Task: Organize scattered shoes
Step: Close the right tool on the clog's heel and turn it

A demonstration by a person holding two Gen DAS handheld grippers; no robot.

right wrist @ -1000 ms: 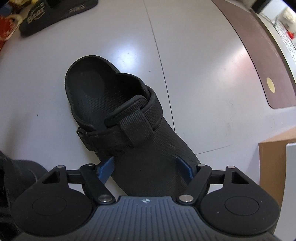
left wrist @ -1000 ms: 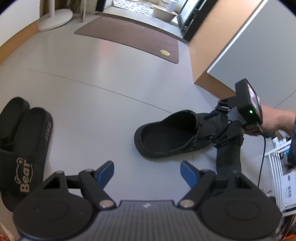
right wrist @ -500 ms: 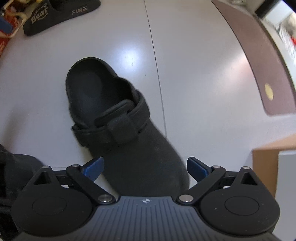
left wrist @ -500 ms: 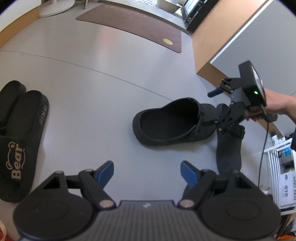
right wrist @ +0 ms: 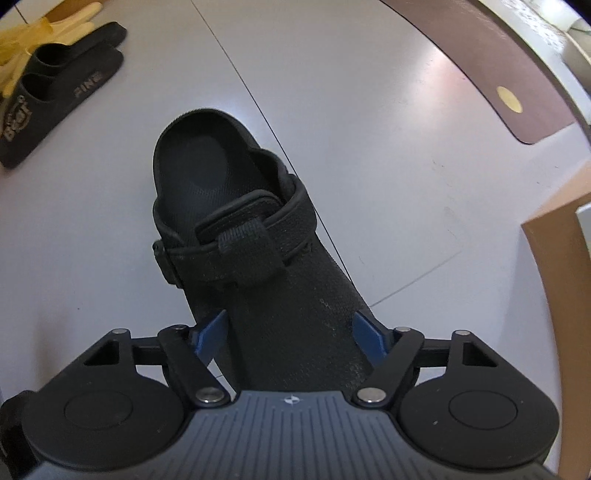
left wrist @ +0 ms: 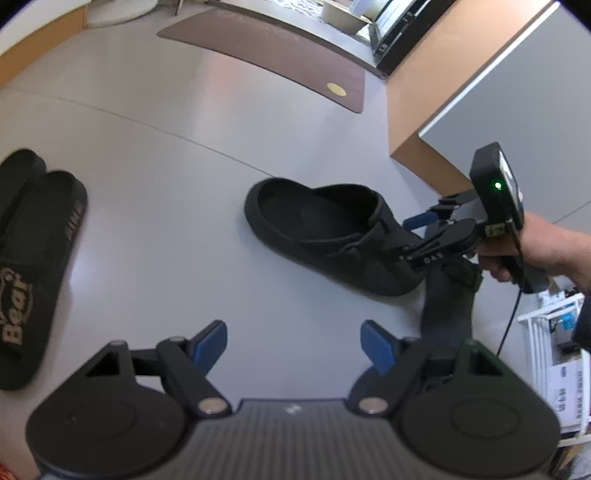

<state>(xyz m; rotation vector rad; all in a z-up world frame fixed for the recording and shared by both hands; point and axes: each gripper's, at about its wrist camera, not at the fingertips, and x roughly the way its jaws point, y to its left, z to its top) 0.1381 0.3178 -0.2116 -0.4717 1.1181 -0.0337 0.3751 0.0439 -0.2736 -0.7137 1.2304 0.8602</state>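
Observation:
A black clog [left wrist: 325, 236] with a strap lies on the grey floor, heel opening toward the left wrist view's left. My right gripper [right wrist: 291, 328] points steeply down over its toe. The jaws are closing, and both blue pads [right wrist: 364, 328] touch the sides of the clog [right wrist: 258, 240]. A hand holds that gripper [left wrist: 412, 240] at the right of the left wrist view. My left gripper [left wrist: 295, 339] hangs open over bare floor, nothing between its fingers. A pair of black "Bear" slides [left wrist: 33, 258] lies side by side at the left.
A second dark shoe-like thing [left wrist: 447, 299] lies just behind the clog's toe. A brown mat [left wrist: 266, 48] is farther off. A wooden cabinet corner [left wrist: 424, 110] stands to the right, a white rack [left wrist: 554, 350] below it. A yellow glove [right wrist: 37, 33] lies by the slides [right wrist: 55, 85].
My right gripper's jaws spread wide off the clog's toe, then came back in against its sides. The clog has turned a little on the floor. My left gripper stayed open.

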